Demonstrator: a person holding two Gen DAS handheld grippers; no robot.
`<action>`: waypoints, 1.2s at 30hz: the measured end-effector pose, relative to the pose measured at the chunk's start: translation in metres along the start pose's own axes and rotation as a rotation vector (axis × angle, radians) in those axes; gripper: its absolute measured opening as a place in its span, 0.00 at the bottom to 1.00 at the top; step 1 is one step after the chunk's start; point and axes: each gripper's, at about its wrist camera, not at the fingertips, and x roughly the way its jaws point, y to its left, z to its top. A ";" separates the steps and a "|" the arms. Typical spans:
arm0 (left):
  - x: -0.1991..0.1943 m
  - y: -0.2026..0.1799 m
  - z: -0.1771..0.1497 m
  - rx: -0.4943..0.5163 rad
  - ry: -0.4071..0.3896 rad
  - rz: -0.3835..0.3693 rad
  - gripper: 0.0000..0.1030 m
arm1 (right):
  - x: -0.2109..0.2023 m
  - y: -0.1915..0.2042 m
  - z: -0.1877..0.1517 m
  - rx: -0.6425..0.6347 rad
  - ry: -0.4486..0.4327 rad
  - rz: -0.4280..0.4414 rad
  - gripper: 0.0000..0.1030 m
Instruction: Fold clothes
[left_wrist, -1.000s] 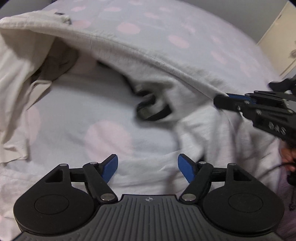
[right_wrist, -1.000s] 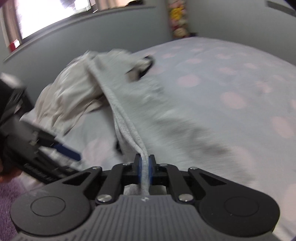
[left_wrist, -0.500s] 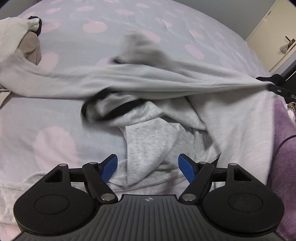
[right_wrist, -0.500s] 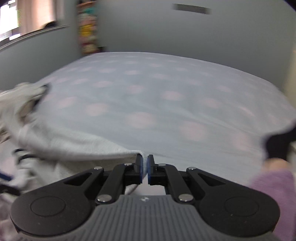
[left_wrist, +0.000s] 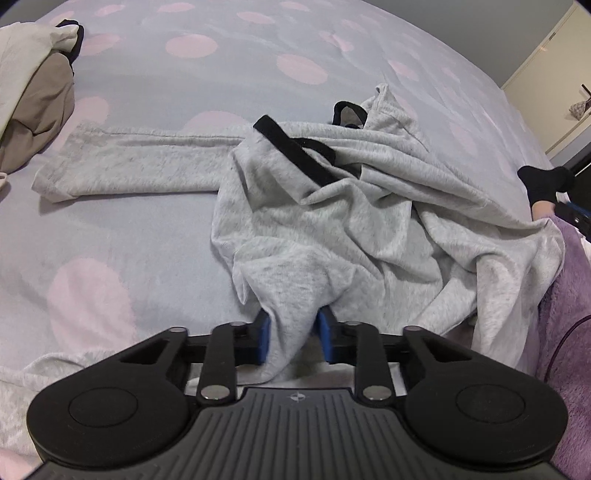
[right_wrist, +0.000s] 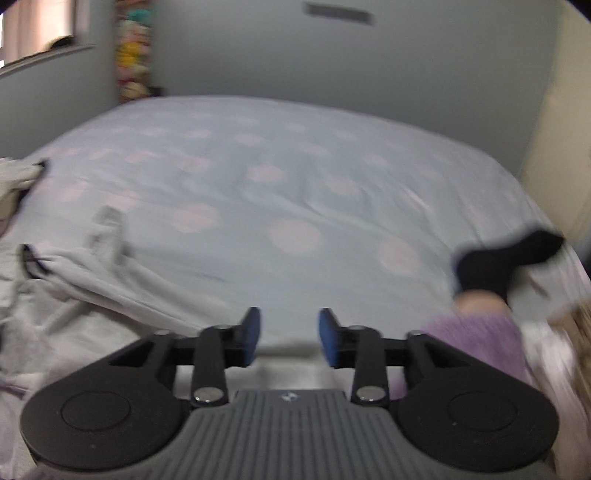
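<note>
A blue bedspread (left_wrist: 155, 206) with pink dots carries the crumpled grey garment (left_wrist: 351, 206); its one straightened sleeve (left_wrist: 133, 162) runs crosswise toward the left; the left gripper (left_wrist: 291, 330) is closing on a fold at its near edge; the right gripper (right_wrist: 290, 338) is opening, nothing between its pads.

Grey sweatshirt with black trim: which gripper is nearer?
Left. The left gripper is closing around a fold of the grey sweatshirt; the right gripper, opening, is empty beside it.
</note>
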 end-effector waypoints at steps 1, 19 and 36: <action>0.001 0.000 0.001 0.000 -0.001 0.002 0.19 | 0.003 0.011 0.004 -0.033 -0.012 0.045 0.43; -0.083 0.017 0.019 -0.037 -0.259 0.051 0.04 | 0.044 0.091 0.053 -0.224 -0.076 0.205 0.06; -0.172 0.050 0.004 0.032 -0.234 0.227 0.04 | -0.088 -0.075 0.021 0.109 -0.081 -0.136 0.05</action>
